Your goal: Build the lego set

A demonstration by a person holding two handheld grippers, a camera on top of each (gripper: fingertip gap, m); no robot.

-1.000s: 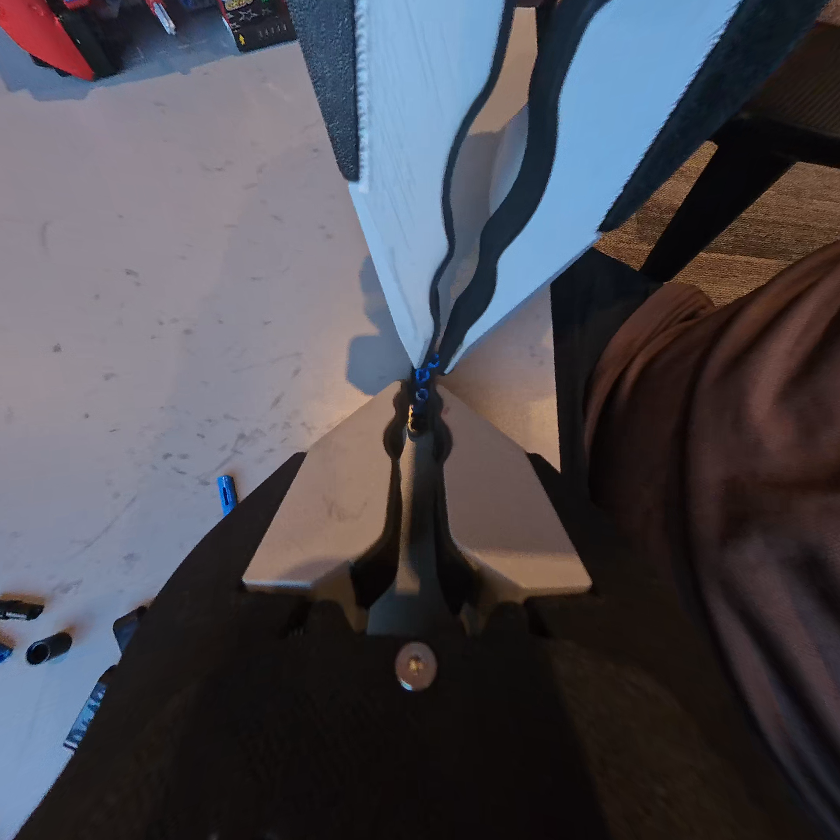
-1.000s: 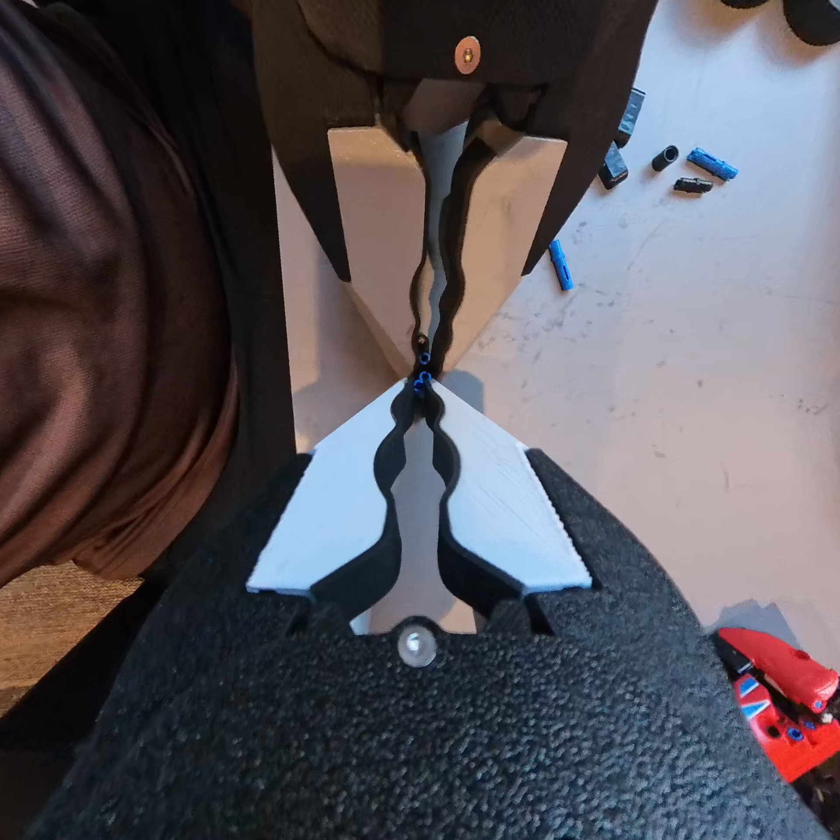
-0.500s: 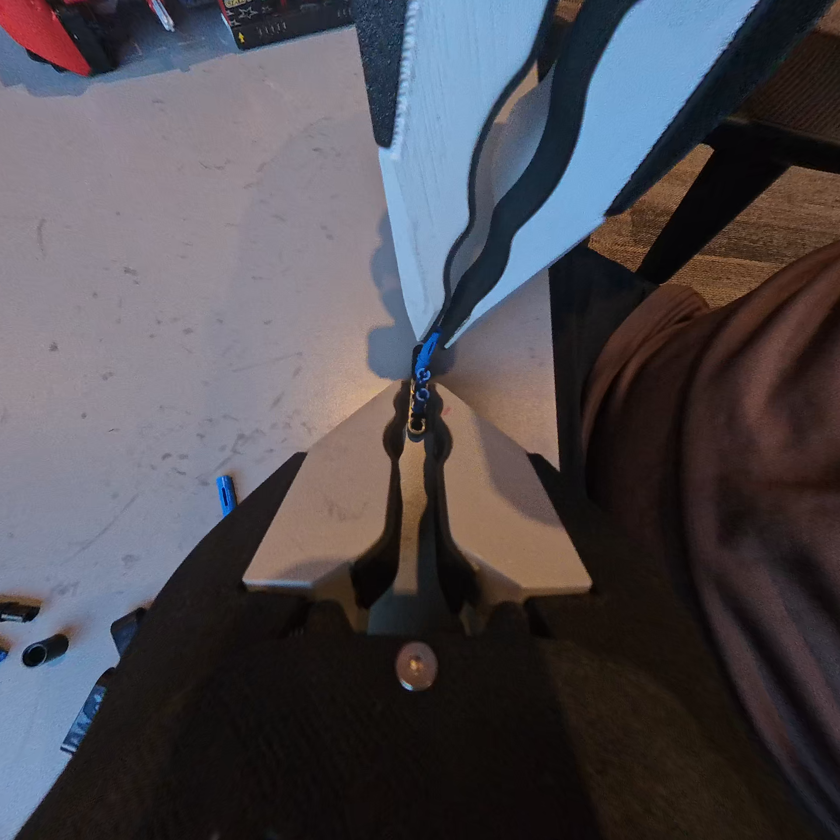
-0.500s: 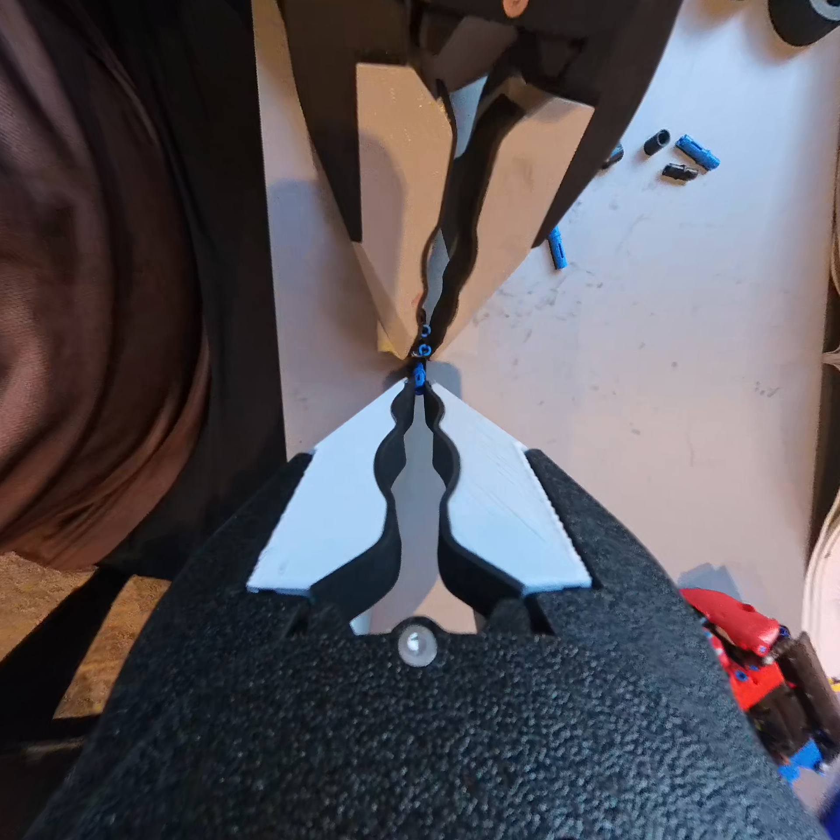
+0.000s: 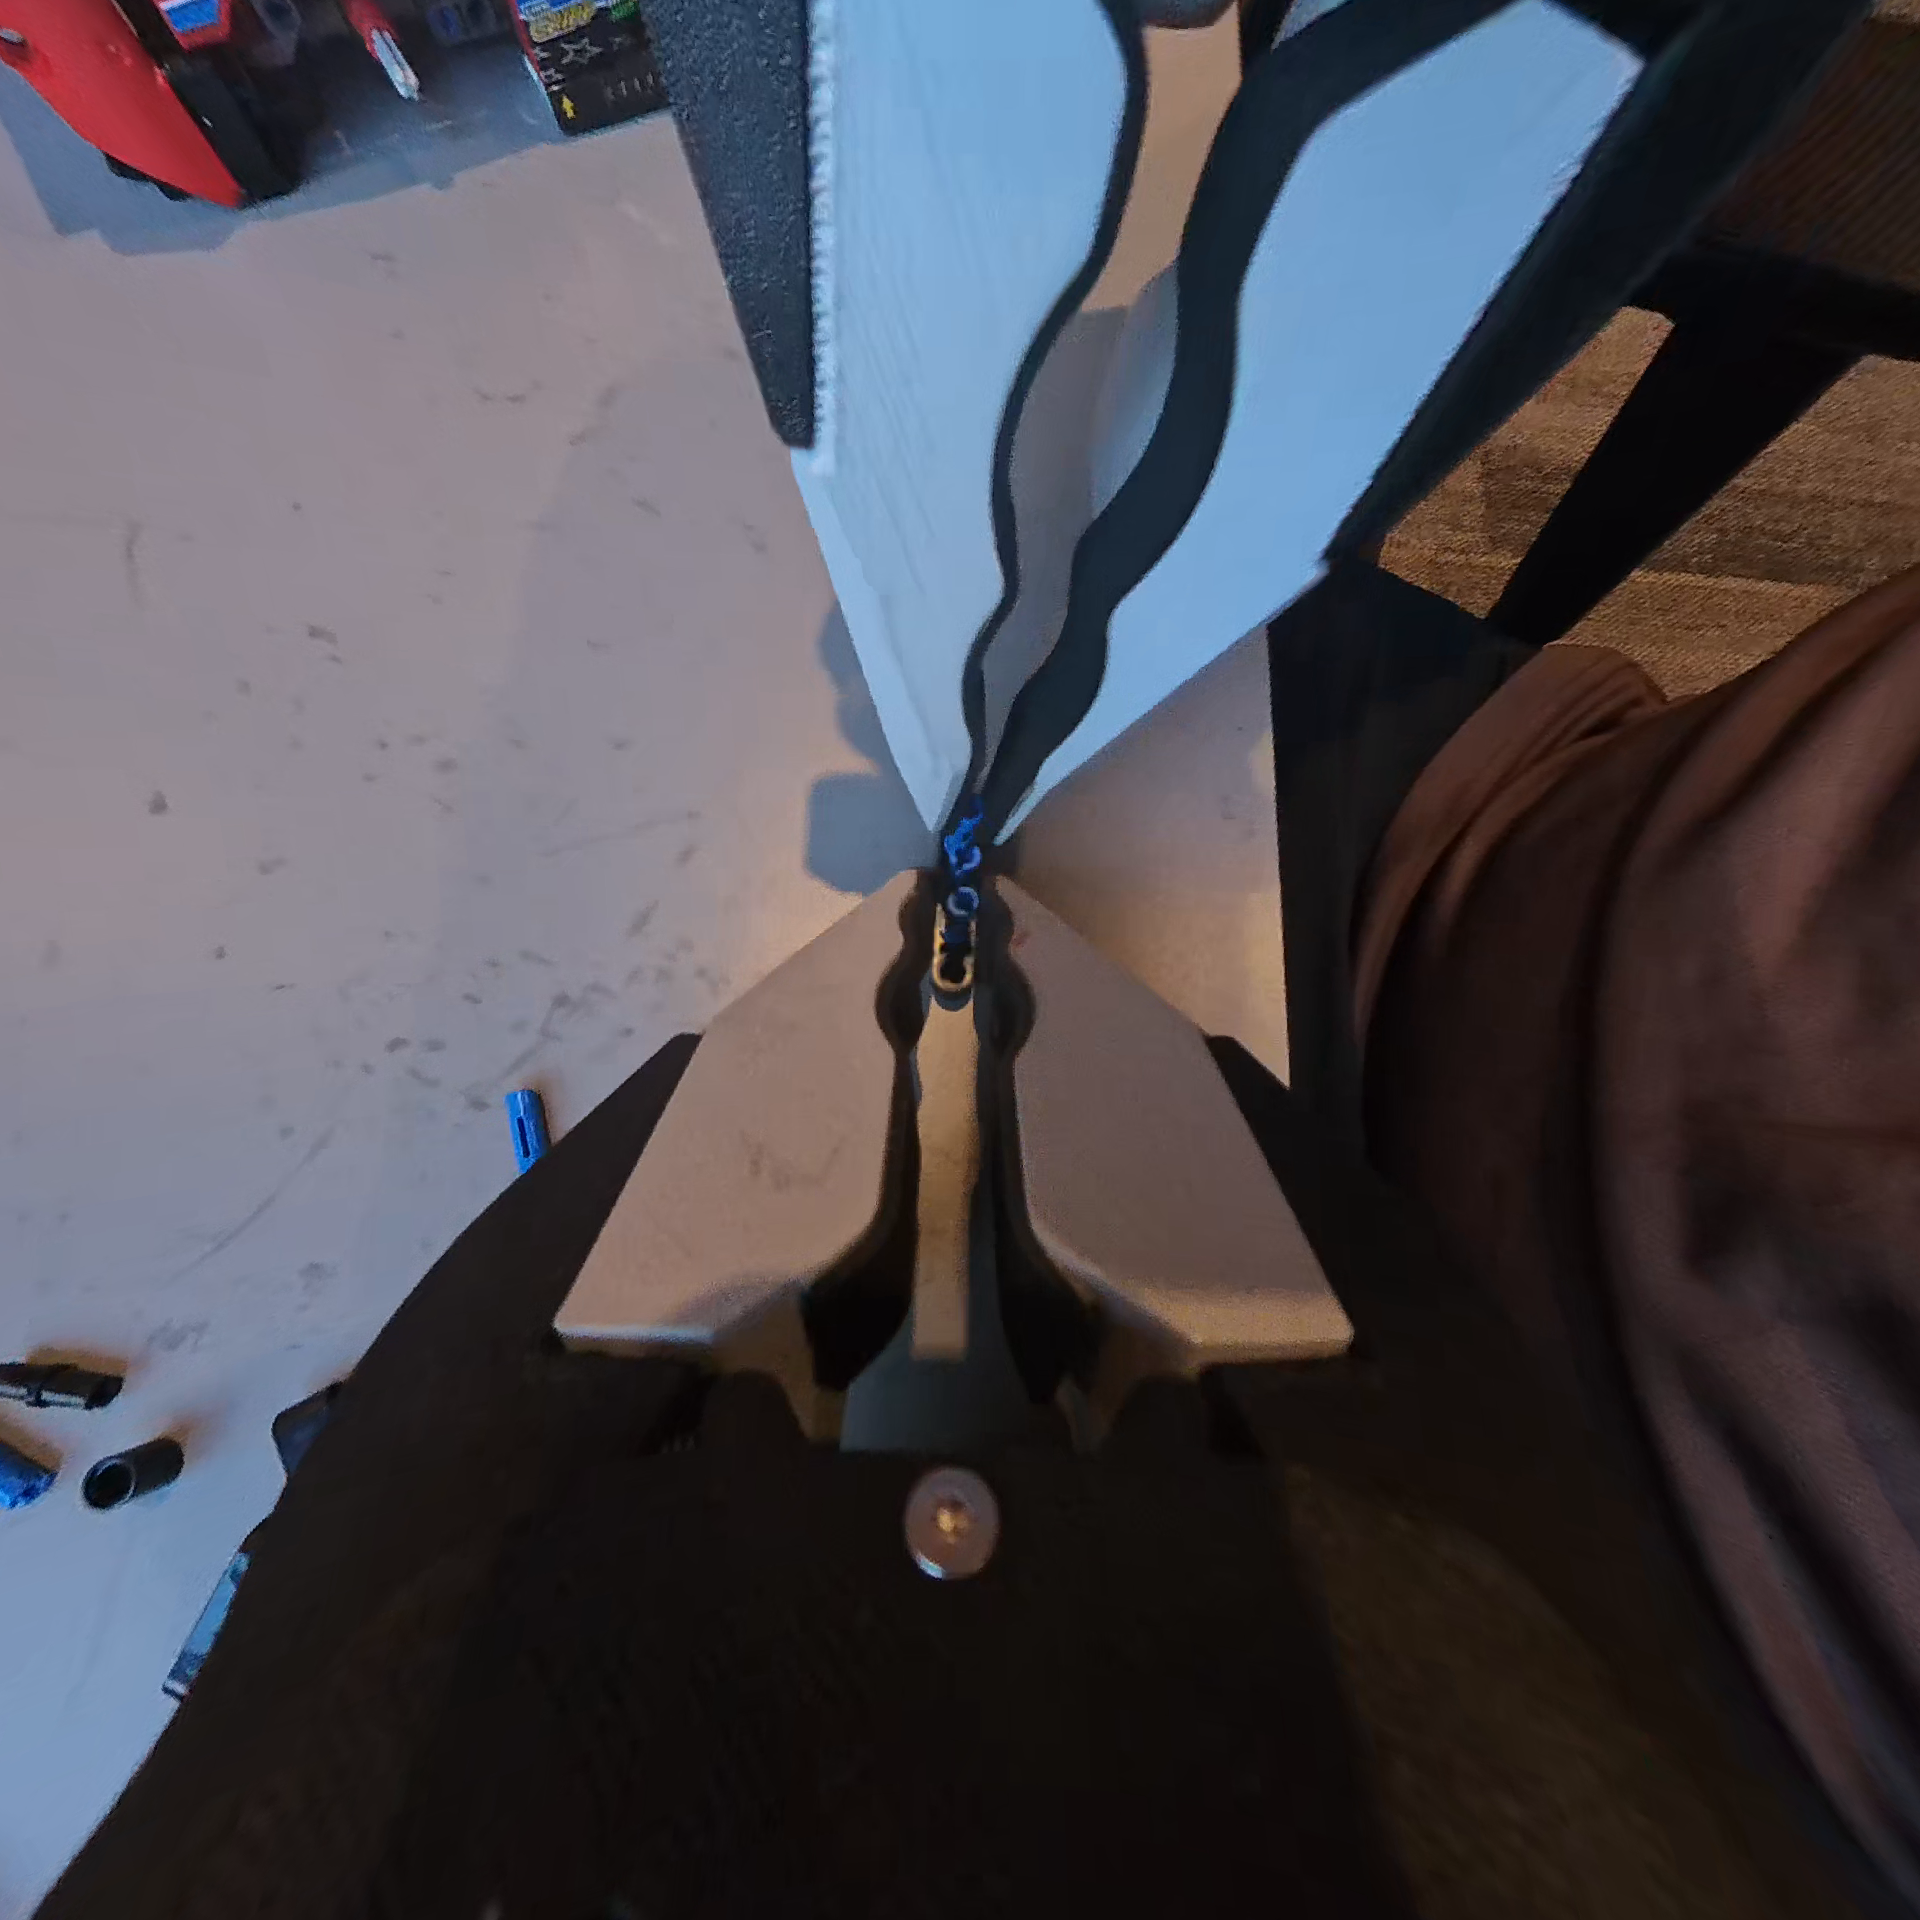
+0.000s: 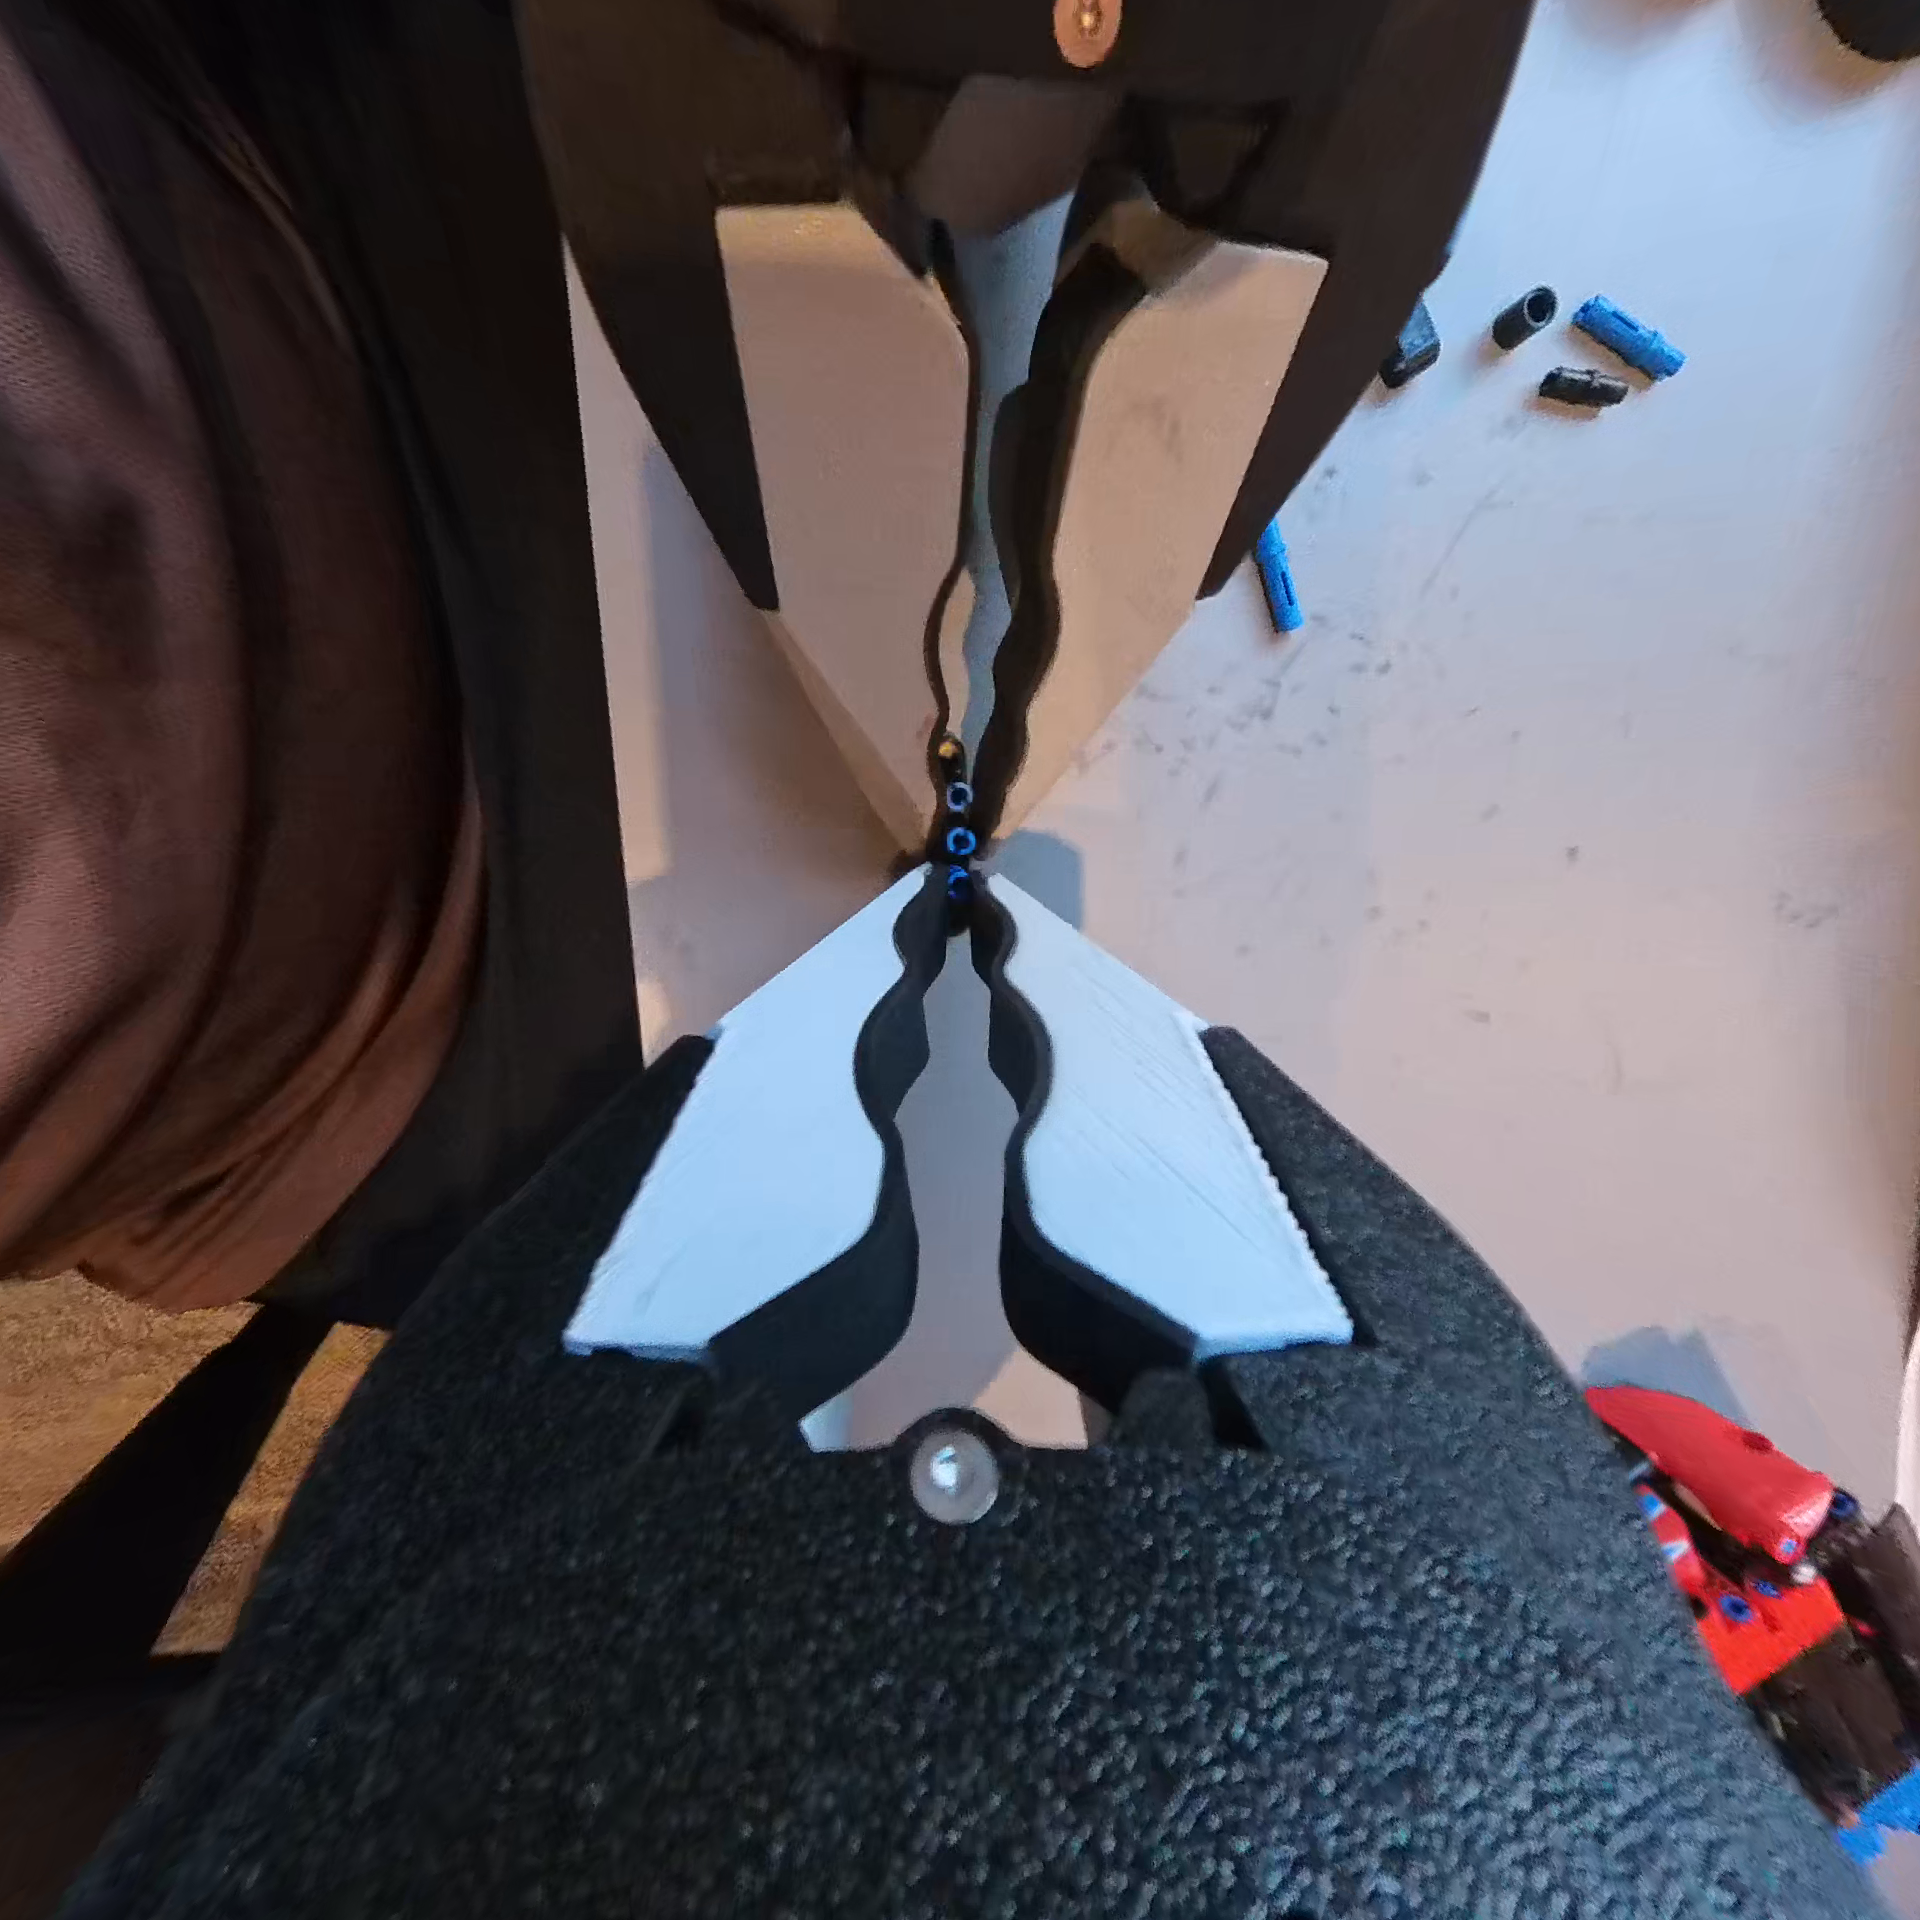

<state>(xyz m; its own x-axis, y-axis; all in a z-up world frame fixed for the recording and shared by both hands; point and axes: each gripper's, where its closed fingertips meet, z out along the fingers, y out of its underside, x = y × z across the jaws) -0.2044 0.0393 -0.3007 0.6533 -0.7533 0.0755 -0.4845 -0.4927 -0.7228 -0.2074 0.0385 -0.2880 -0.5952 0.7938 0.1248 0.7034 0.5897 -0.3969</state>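
Note:
My left gripper (image 5: pixel 954 896), with grey fingers, is shut on a small black lego beam (image 5: pixel 954 940) that has blue pins in its holes. My right gripper (image 6: pixel 954 883), with white fingers, meets it tip to tip and is shut on a blue pin (image 6: pixel 957 885) at the beam's end. In the right wrist view the left gripper (image 6: pixel 961 831) comes in from the top, holding the beam (image 6: pixel 957 798). In the left wrist view the right gripper (image 5: pixel 971 816) comes in from the top with the pin (image 5: pixel 961 840). Both are held above the pale table (image 5: pixel 364 675), near its edge.
A loose blue pin (image 5: pixel 523 1127) lies on the table beside my left gripper. Black connectors (image 5: pixel 130 1470) and another blue pin (image 6: pixel 1626 335) lie farther out. A red lego model (image 6: pixel 1745 1538) stands beyond my right gripper. A person's brown garment (image 5: pixel 1662 1143) is beside the table edge. My two grippers' fingertips are within a few centimetres of each other. The red lego model (image 6: pixel 1745 1538) is about 20 cm from my right fingertips.
The right gripper tilted and shifted against the left one, then swung back in line. The blue pin stays pressed at the end of the black beam. Both stay shut.

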